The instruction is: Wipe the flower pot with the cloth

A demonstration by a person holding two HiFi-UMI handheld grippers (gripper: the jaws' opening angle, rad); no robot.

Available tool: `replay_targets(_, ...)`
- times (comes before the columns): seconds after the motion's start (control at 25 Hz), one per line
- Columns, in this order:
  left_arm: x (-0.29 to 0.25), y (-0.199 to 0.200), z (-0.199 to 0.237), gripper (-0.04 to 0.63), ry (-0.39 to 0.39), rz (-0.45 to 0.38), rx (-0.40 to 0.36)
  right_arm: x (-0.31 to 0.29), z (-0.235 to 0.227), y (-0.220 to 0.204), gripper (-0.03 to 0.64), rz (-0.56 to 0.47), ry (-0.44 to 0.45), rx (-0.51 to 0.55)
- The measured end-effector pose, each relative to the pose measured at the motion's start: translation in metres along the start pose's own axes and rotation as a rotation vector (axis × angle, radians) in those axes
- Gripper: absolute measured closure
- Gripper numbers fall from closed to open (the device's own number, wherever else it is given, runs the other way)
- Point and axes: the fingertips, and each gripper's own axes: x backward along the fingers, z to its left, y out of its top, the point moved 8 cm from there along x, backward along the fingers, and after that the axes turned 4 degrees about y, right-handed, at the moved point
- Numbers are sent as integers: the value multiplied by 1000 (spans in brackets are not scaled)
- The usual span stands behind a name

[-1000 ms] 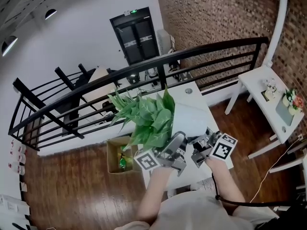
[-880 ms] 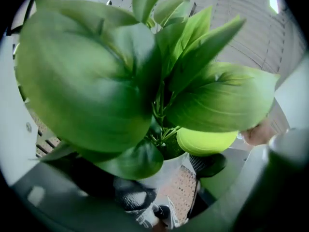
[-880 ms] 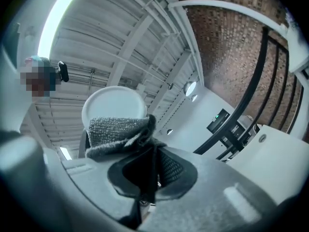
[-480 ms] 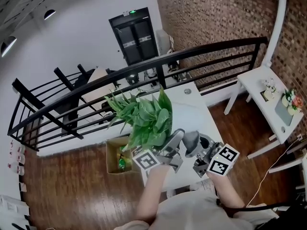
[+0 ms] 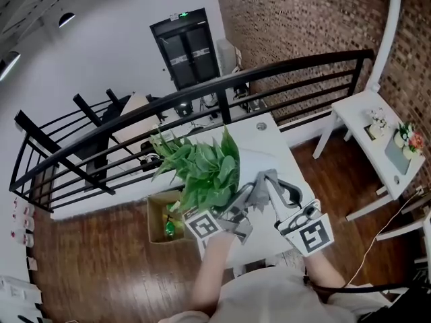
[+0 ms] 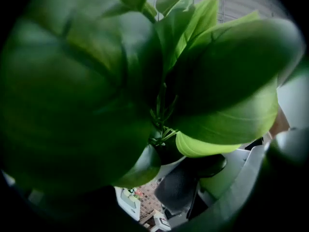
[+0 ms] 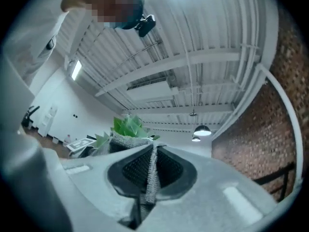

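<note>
Head view, right gripper (image 5: pixel 288 197) pinching cloth (image 5: pixel 259 190), leafy plant (image 5: pixel 202 170)

plant (image 5: pixel 202 170) left of cloth (image 5: pixel 264 186); both above table (image 5: pixel 266 143); box (image 5: pixel 163 221) on floor, left of table

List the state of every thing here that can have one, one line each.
Left gripper: shut on the flower pot.
Flower pot: gripped and held tilted, its leaves crowding the left gripper view.
Right gripper: shut on the cloth.
Cloth: pinched, bunched up between the two grippers.
Cardboard box: open, on the floor.
Ceiling lamp: lit.
</note>
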Motion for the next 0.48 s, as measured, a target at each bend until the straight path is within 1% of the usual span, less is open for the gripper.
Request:
replay_targets(0.08,-2,-3,-1,109,-7,4,28,0,-9,3,620,3,-37,58)
replay_targets(0.16,-1,-4,-3,109,-13,14,27,1,-17,4,620,12,-81,76)
replay_targets(0.24,1,-3,-3,109,-11,34,10,0,-26,1,620,17,-116,68)
replay_targets(0.36,4,-3,-2,109,0,71,-17,0,-40,-9,620,41,-145,75)
replay_targets(0.48,8,-1,-2,109,6,106,-64,-2,-51,-22,620,70,-171,27)
